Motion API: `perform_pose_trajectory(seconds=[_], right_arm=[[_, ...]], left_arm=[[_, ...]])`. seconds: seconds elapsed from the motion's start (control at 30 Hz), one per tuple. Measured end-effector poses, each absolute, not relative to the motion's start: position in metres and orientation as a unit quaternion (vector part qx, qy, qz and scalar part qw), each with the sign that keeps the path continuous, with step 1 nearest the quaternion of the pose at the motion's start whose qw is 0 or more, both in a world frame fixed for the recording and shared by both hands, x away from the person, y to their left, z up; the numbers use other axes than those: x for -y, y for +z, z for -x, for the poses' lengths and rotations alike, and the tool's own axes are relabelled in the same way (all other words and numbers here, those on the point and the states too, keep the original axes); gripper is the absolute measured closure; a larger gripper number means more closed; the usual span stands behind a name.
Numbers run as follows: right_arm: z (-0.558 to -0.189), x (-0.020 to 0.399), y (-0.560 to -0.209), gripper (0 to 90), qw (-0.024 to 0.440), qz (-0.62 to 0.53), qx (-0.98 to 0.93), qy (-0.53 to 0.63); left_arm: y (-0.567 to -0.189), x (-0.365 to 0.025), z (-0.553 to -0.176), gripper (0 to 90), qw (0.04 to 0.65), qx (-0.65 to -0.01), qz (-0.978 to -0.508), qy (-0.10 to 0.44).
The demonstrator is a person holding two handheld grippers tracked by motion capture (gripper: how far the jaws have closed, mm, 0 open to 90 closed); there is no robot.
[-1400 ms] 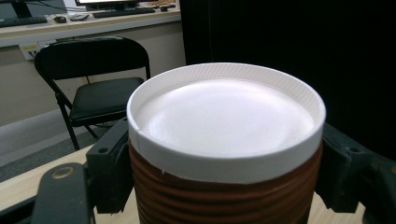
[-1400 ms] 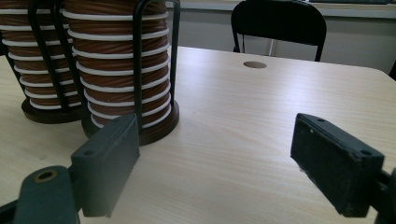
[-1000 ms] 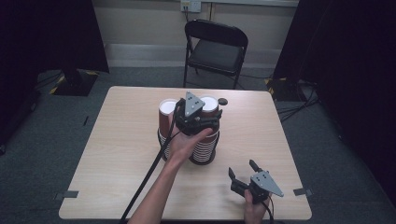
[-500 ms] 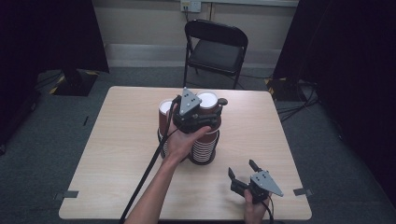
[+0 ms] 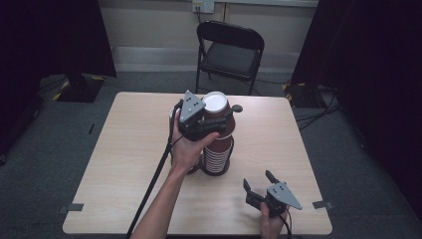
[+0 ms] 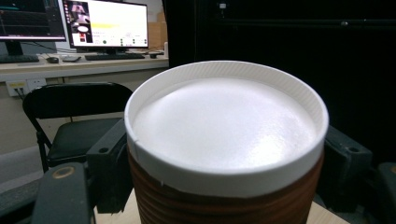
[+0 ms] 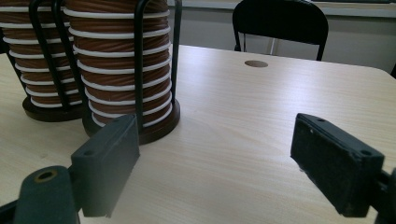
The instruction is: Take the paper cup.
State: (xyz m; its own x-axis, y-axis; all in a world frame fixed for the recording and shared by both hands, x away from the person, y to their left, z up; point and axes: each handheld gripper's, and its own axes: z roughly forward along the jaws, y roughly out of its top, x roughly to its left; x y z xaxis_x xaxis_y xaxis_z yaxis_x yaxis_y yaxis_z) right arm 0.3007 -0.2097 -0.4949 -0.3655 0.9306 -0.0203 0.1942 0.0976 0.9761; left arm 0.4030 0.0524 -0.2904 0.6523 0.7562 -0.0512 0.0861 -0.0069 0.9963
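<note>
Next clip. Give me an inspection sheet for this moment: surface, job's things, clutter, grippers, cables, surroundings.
Surface: light wood-grain table, with a small round hole near the far edge.
Job's things: two stacks of brown ribbed cups with white rims, each in a black wire holder on a dark round base; a top cup sits between the left gripper's fingers.
Clutter: nothing seen.
Grippers: left gripper shut on the top cup at the stacks; right gripper open, low over the near right of the table, holding nothing.
Cables: a black cable trails from the left gripper toward the near edge.
Surroundings: black folding chair beyond the table, dark curtains, desk with monitors.
</note>
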Motion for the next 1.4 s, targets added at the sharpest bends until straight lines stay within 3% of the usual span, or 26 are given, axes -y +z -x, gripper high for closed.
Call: perform_pose_trajectory(seconds=[0.57, 1.4], right_arm=[[-0.301, 0.210, -0.495, 14.8, 0.357, -0.433, -0.649, 0.514], [-0.301, 0.210, -0.495, 14.7, 0.356, -0.432, -0.650, 0.514]], left_arm=[[-0.282, -0.064, -0.394, 21.4, 0.649, -0.326, -0.631, 0.272], [-0.286, -0.091, -0.357, 21.3, 0.653, -0.315, -0.635, 0.267]])
